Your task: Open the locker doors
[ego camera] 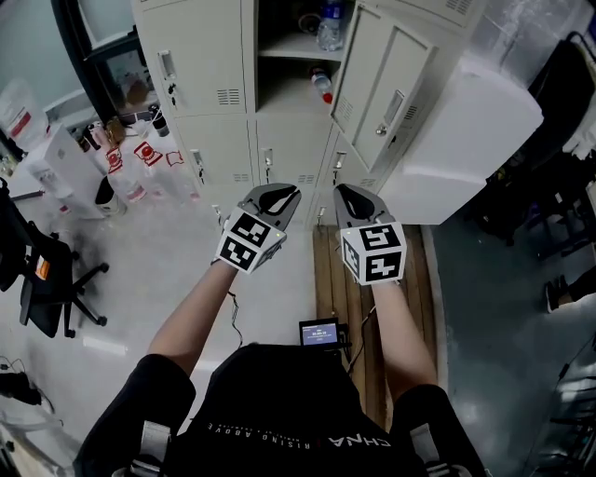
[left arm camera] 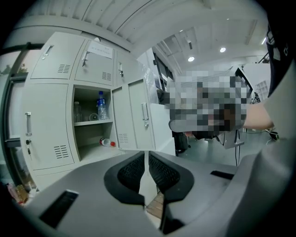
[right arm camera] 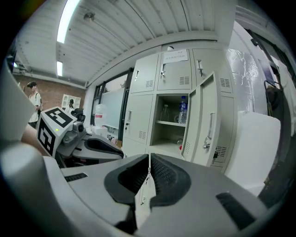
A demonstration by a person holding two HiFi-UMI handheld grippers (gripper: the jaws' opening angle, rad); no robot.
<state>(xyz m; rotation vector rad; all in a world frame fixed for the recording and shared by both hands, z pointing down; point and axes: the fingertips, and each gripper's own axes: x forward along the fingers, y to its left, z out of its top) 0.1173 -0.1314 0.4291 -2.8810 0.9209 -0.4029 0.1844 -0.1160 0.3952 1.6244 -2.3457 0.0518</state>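
A bank of beige lockers (ego camera: 223, 140) stands ahead of me. One tall door (ego camera: 382, 84) hangs swung open to the right, baring two shelves. A water bottle (ego camera: 331, 23) stands on the upper shelf and a red-capped bottle (ego camera: 320, 86) lies on the lower one. The doors beside and below them are closed. My left gripper (ego camera: 279, 196) and right gripper (ego camera: 349, 197) hover side by side short of the lower lockers, both shut and holding nothing. In the left gripper view the jaws (left arm camera: 147, 159) meet below the open door (left arm camera: 136, 115). In the right gripper view the jaws (right arm camera: 149, 162) meet too.
A white cabinet (ego camera: 466, 140) stands right of the open door. Wooden planks (ego camera: 340, 279) lie on the floor under the right gripper. Red-labelled white jugs (ego camera: 126, 168) crowd the left side, with a black office chair (ego camera: 47, 270) further left. A small screen (ego camera: 319, 332) sits at my waist.
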